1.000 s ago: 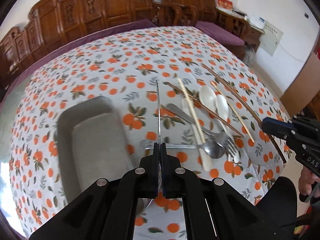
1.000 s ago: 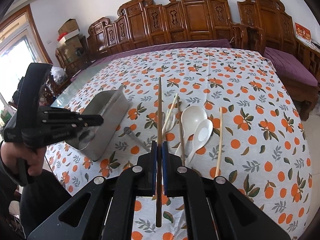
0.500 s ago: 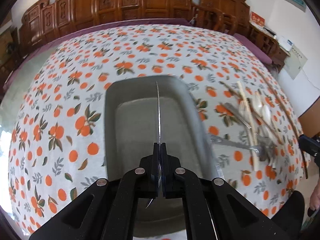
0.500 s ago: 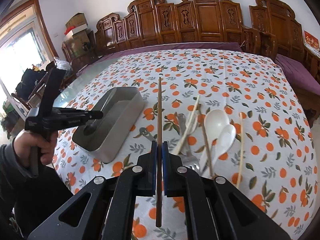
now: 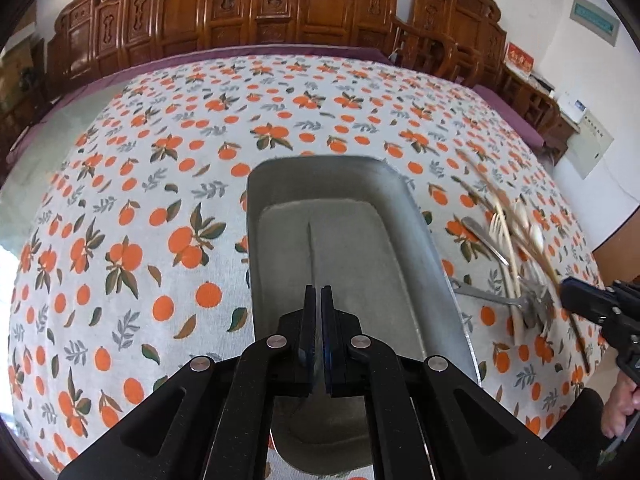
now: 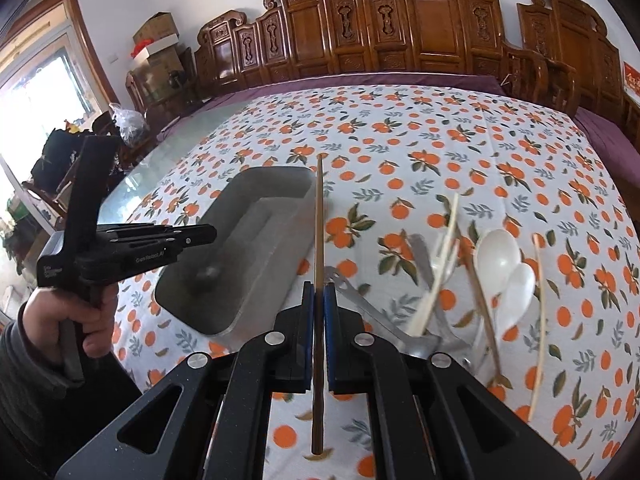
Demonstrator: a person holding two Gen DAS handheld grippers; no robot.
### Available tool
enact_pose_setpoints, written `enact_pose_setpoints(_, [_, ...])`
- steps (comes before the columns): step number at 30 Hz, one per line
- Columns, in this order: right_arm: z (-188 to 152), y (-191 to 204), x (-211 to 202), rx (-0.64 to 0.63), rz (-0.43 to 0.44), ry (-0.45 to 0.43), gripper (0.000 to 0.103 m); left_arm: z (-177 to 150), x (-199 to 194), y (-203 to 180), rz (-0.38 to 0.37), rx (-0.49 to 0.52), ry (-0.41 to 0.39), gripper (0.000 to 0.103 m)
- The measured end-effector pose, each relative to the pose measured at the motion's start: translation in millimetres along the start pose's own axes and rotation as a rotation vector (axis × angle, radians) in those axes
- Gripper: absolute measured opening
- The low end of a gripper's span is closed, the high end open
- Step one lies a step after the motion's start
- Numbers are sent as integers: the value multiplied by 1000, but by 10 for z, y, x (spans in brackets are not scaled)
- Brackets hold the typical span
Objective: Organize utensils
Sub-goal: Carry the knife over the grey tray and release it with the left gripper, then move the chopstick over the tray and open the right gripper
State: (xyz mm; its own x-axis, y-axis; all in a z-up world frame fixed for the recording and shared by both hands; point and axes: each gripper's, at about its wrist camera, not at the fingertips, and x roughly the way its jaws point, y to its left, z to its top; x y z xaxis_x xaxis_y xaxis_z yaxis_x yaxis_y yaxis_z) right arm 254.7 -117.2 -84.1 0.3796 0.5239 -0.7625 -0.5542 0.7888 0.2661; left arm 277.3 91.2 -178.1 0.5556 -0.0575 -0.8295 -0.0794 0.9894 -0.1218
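I am holding a thin metal spoon point(image 5: 311, 258) edge-on over the gray tray point(image 5: 424, 236), left gripper point(image 5: 316, 320) clamped on its slippery handle, while my right gripper point(image 6: 319, 312) is pinching 1 light, stiff brown chopstick point(image 6: 319, 236) mid-length beside it.

Only legible text: "Gen Robot.AI" printed on left gripper point(image 6: 188, 240) body, right wrist view. Red sign point(image 5: 520, 58) and wall plaque point(image 5: 595, 20): characters too small to read.
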Motion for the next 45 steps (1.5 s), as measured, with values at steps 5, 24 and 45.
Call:
enact_pose_setpoints(5, [82,168,116,7,12,0,6,43,-135,40,-51,-16,-33,1])
enact_pose_setpoints(24, [265,690,940,67,45,62,6,99,-508,474,-35,-24,-125,1])
enact_pose_setpoints(45, [161,243,363,31,-18,-41,9,75,-496,101,-86,44,-133,1])
